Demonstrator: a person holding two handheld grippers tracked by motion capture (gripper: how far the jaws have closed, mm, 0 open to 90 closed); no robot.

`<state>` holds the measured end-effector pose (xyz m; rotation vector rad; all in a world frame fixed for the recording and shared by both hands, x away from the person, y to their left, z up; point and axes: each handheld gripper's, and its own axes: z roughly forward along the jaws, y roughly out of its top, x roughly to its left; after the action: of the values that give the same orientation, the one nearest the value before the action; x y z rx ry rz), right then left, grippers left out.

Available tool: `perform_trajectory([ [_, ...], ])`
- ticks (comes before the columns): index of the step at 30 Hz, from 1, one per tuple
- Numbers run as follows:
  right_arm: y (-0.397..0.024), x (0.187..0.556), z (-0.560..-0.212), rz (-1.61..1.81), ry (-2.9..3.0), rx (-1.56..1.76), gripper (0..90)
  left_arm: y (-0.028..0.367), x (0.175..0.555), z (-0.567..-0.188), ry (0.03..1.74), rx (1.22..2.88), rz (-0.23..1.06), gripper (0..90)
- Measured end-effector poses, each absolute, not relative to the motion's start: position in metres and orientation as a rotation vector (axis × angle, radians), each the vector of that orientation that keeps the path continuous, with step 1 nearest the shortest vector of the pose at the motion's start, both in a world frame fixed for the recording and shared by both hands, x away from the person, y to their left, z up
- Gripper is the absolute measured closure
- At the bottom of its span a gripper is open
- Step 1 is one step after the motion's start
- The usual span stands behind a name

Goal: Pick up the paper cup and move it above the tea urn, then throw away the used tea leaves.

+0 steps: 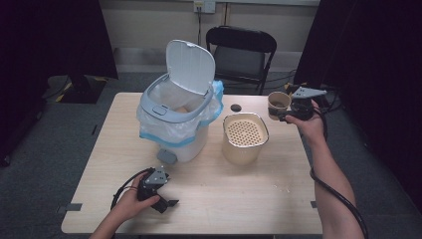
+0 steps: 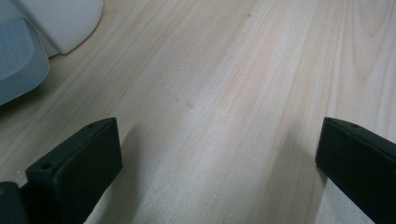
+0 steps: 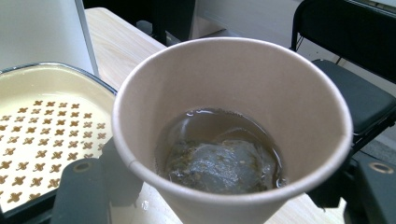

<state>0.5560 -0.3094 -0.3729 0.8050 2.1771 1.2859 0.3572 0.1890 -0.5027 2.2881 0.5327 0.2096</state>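
A: Holding a paper cup (image 1: 278,104) upright in the right gripper (image 1: 285,115), jaws clamping its lower wall from both sides, about three-quarters open around it. Cup is sitting between the pads (image 3: 78,191), rim above them, tea and a spent bag (image 3: 219,161) lying in the bottom.

B: Where is the strainer (image 1: 245,134) lying from those fingers?

A: Below and toward the person's left of the cup, just beside it, mouth facing up. Bin (image 1: 176,112), lid standing open, is lying farther the same way. Probably a tip to the left is coming.

B: Other hand?

A: Left gripper (image 1: 166,204) is resting near the table (image 2: 224,93) edge, well apart from the cup, jaws spread wide, gripping nothing. Right is clearly the nearer.
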Motion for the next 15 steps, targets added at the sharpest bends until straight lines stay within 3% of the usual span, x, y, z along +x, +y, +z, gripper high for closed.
perform_trajectory([
  [15, -0.296, 0.554, -0.360, 1.234, 2.191, 0.732, 28.4, 0.189, 0.357, -0.503, 0.532, 2.289, 0.214, 0.0],
])
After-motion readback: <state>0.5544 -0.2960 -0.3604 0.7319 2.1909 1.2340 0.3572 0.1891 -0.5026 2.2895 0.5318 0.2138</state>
